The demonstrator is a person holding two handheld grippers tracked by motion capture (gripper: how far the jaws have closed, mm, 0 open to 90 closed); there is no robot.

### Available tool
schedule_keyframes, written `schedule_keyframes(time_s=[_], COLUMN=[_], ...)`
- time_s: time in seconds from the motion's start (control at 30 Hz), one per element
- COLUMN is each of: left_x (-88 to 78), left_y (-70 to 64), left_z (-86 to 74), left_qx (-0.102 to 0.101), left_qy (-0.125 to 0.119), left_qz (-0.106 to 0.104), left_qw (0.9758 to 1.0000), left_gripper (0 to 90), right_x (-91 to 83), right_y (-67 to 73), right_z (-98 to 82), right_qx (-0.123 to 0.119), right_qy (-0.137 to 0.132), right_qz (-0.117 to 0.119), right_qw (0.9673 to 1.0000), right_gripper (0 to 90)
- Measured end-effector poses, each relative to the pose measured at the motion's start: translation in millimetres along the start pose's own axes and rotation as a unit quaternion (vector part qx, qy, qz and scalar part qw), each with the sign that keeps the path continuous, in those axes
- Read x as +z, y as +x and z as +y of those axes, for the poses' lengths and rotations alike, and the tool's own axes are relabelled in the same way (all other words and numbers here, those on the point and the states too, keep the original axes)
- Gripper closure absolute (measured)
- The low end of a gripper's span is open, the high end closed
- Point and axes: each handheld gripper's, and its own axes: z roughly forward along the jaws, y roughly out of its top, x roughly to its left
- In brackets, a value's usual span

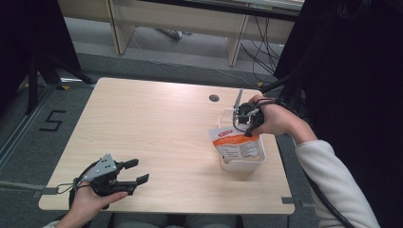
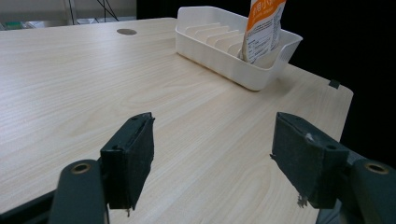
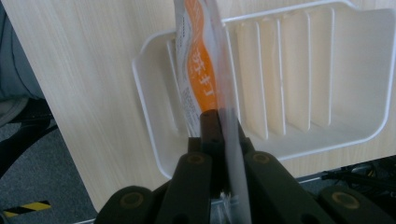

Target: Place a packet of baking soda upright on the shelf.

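Note:
An orange and white pouch (image 1: 235, 141) stands in the near end of a white slotted rack (image 1: 242, 164) at the table's right side. My right gripper (image 1: 246, 124) is shut on the pouch's top edge and holds it upright. In the right gripper view the pouch (image 3: 200, 70) runs edge-on between the jaws, its lower end inside the rack (image 3: 373, 88) at one end slot. My left gripper (image 1: 138, 172) rests near the table's front left, open, with nothing between its fingers. From the left gripper view the pouch (image 2: 264, 28) and rack (image 2: 219, 53) stand far off across bare wood.
The wooden table (image 1: 152, 123) has a round cable hole (image 1: 214, 98) behind the rack. The rack's other slots (image 3: 289, 70) hold nothing. Cables (image 1: 259, 47) lie on the floor beyond the table, and a desk frame (image 1: 190, 21) stands at the back.

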Motion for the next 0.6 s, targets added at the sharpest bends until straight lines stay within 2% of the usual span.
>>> schedule_keyframes(time_s=[0.03, 0.07, 0.1, 0.13, 0.17, 0.23, 0.3, 0.33, 0.37, 0.43, 0.47, 0.5, 0.57, 0.6], left_x=[0.0, 0.1, 0.1, 0.2, 0.1, 0.3, 0.4, 0.3, 0.3, 0.4, 0.3, 0.3, 0.3, 0.2], left_y=[0.2, -0.5, -1.0, -1.2, -0.5, -0.7, -0.8, -0.7, -0.7, -0.8, -0.7, -0.7, -0.8, -0.7], left_z=[0.1, -0.1, -0.4, -0.4, -0.1, -0.2, -0.2, -0.2, -0.2, -0.2, -0.2, -0.2, -0.2, -0.3], left_qx=[0.001, -0.006, -0.01, -0.01, -0.003, -0.005, -0.004, -0.004, -0.005, -0.005, -0.004, -0.004, -0.005, -0.005], left_qy=[0.0, 0.0, 0.0, 0.001, 0.002, 0.002, 0.001, 0.001, 0.001, 0.001, 0.001, 0.002, 0.001, 0.002], left_qz=[0.0, 0.002, 0.004, 0.003, 0.001, 0.001, 0.001, 0.001, 0.002, 0.001, 0.001, 0.001, 0.001, 0.002], left_qw=[1.0, 1.0, 0.9999, 0.9999, 1.0, 1.0, 1.0, 1.0, 1.0, 1.0, 1.0, 1.0, 1.0, 1.0], left_gripper=[29.0, 29.0, 29.0, 29.0, 29.0, 29.0, 29.0, 29.1, 29.0, 29.1, 29.1, 29.1, 29.1, 29.1], right_x=[0.8, 0.8, 2.1, 2.6, 2.6, 3.7, 3.5, 4.6, 4.3, 6.8, 6.3, 7.0, 7.0, 8.0], right_y=[2.5, 2.5, 0.4, 1.1, 1.1, 0.4, 2.2, 1.0, 2.0, -1.4, 0.2, -0.8, -0.1, -1.5], right_z=[-0.8, -0.8, -1.3, -3.3, -3.3, -4.0, -5.1, -5.6, -6.2, -7.4, -8.1, -8.7, -9.8, -10.4], right_qx=[0.024, 0.024, 0.005, 0.014, 0.014, 0.007, 0.022, 0.016, 0.028, 0.002, 0.017, 0.012, 0.022, 0.016], right_qy=[0.011, 0.011, 0.006, 0.008, 0.008, 0.004, 0.01, 0.008, 0.012, 0.003, 0.008, 0.006, 0.008, 0.004], right_qz=[0.007, 0.007, 0.003, 0.002, 0.002, 0.004, 0.001, 0.003, 0.005, 0.002, 0.002, 0.002, 0.003, 0.007], right_qw=[0.9996, 0.9996, 1.0, 0.9999, 0.9999, 1.0, 0.9997, 0.9998, 0.9995, 1.0, 0.9998, 0.9999, 0.9997, 0.9998], right_gripper=[90.0, 90.0, 90.0, 90.0, 90.0, 90.0, 90.0, 90.0, 90.0, 90.0, 90.0, 90.0, 90.0, 90.0])
